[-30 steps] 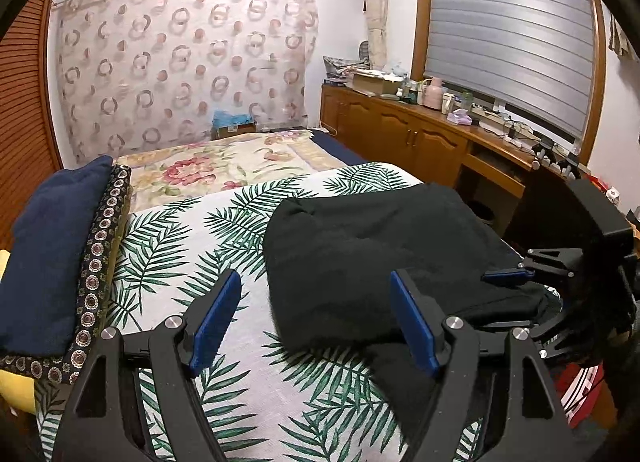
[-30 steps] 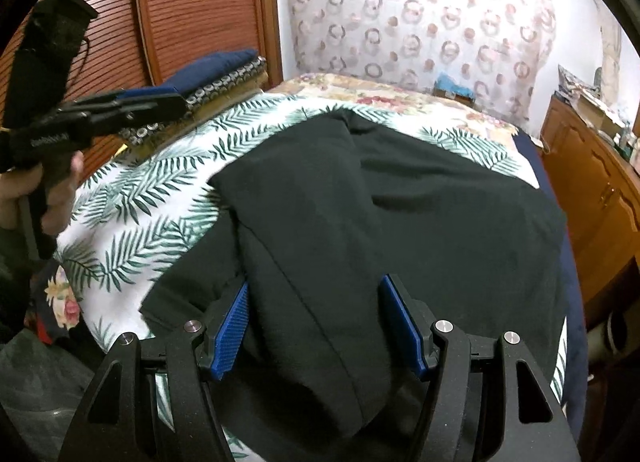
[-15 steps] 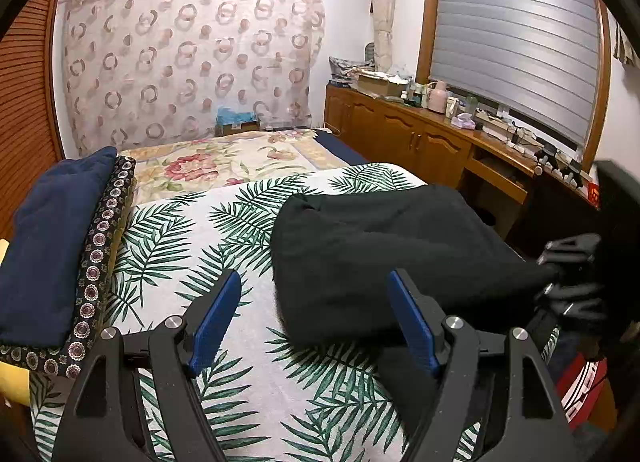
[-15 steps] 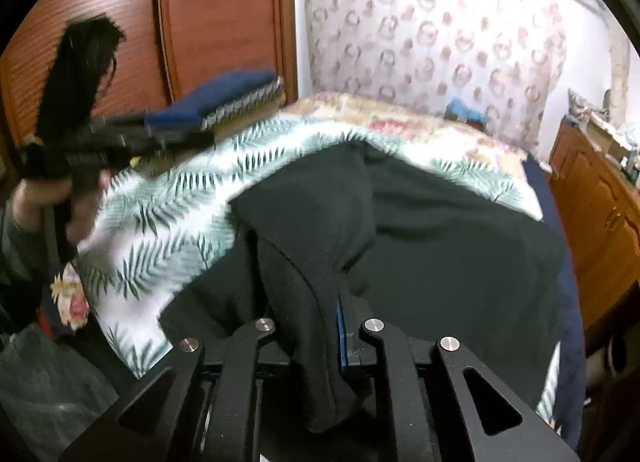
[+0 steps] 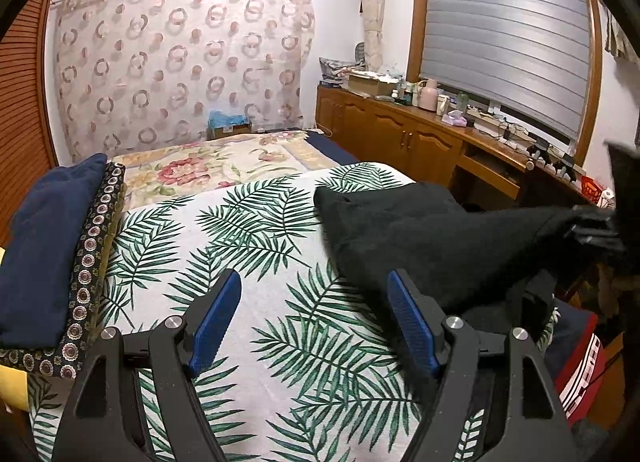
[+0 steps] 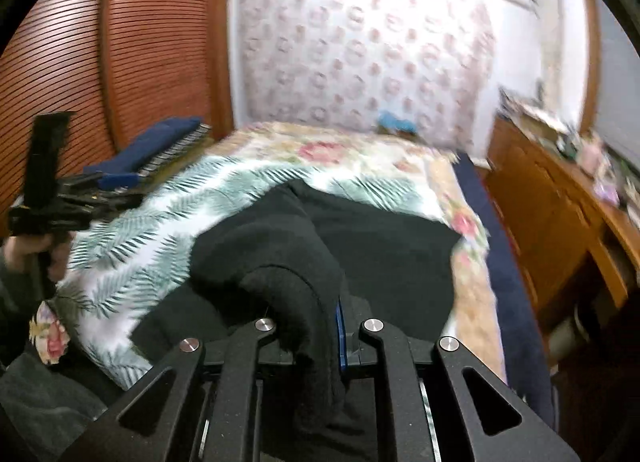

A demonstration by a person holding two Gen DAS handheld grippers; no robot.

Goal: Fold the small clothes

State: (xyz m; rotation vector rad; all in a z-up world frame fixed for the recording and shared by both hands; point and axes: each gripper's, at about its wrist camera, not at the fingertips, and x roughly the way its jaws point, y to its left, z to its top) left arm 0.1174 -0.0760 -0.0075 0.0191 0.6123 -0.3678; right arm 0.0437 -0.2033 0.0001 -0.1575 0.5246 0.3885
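Filling most of both views, the bed (image 5: 280, 262) carries a white sheet with green palm-leaf print (image 5: 256, 246), with a floral cover (image 5: 208, 166) beyond it toward the centre of the frame. A curtain with a ring pattern (image 5: 180, 58) hangs on the far wall. A wooden cabinet run (image 5: 404, 138) lines the right side of the left wrist view, with small items on its top beneath a closed grey blind (image 5: 508, 38). A slatted wooden door (image 6: 120, 46) occupies the upper left of the right wrist view.

The black garment (image 5: 420, 238) lies on the palm-leaf sheet, in the centre right of the left wrist view and in the lower centre of the right wrist view. One edge is lifted and drawn toward the right border of the left wrist view.

A folded navy item (image 5: 44, 246) rests on a patterned cushion (image 5: 92, 258) at the left edge.

The right gripper (image 6: 320, 334) is clamped on a bunched fold of the black garment; its jaws have just been closing, with the cloth between them. This view is motion-blurred.

The left gripper (image 5: 316, 322) stands wide apart over the sheet, nothing between its blue pads (image 5: 216, 318). A hand (image 6: 28, 254) grasps its handle at the left edge of the right wrist view.
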